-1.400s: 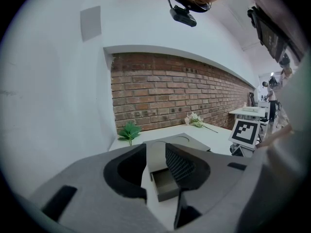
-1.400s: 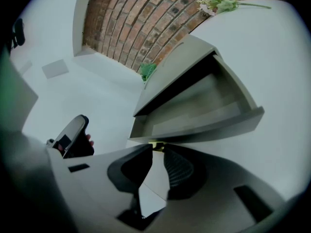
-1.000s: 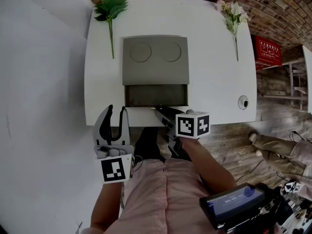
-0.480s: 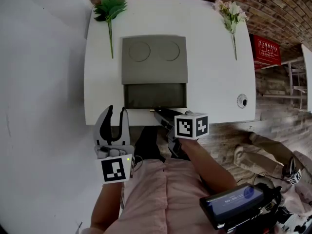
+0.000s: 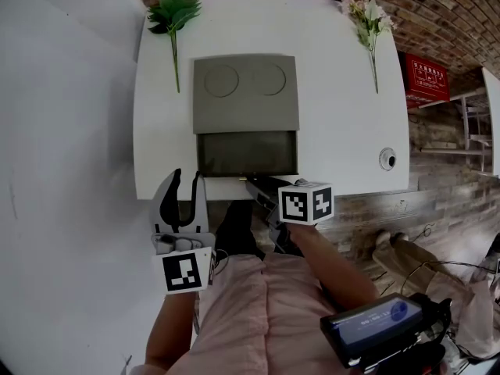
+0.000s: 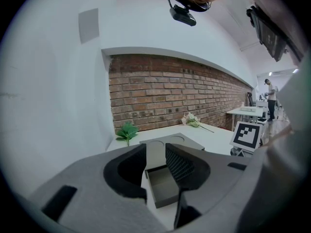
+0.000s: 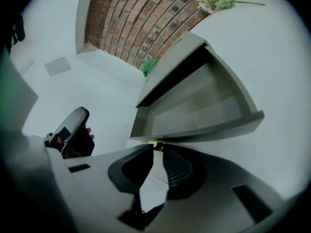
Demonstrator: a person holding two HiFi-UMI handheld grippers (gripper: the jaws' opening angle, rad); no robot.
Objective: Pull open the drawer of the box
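The drawer (image 5: 246,153) of the grey box (image 5: 245,92) stands pulled well out toward 6 o'clock. Its front sits close to the near edge of the white table (image 5: 344,92), and its empty inside is open to view. The right gripper (image 5: 252,181) reaches in from 5 o'clock, its jaws drawn narrow onto the small brass-coloured knob (image 7: 155,145) at the middle of the drawer front. The left gripper (image 5: 187,175) hangs off the table edge at 7 o'clock with its jaws parted and nothing between them, taking no part in the pull.

Little has changed over the last second. The drawer shows about the same depth of opening as a second ago, and both grippers keep their places. The only clear movement is a bystander (image 5: 394,244) at 4 o'clock on the floor, who has shifted. A green sprig (image 5: 173,14) at 11 o'clock and flowers (image 5: 371,18) at 1 o'clock lie untouched on the far side of the table.

The steady drawer suggests the pull is finished or nearly so. What seems left is to let go of the knob and draw the right gripper back.
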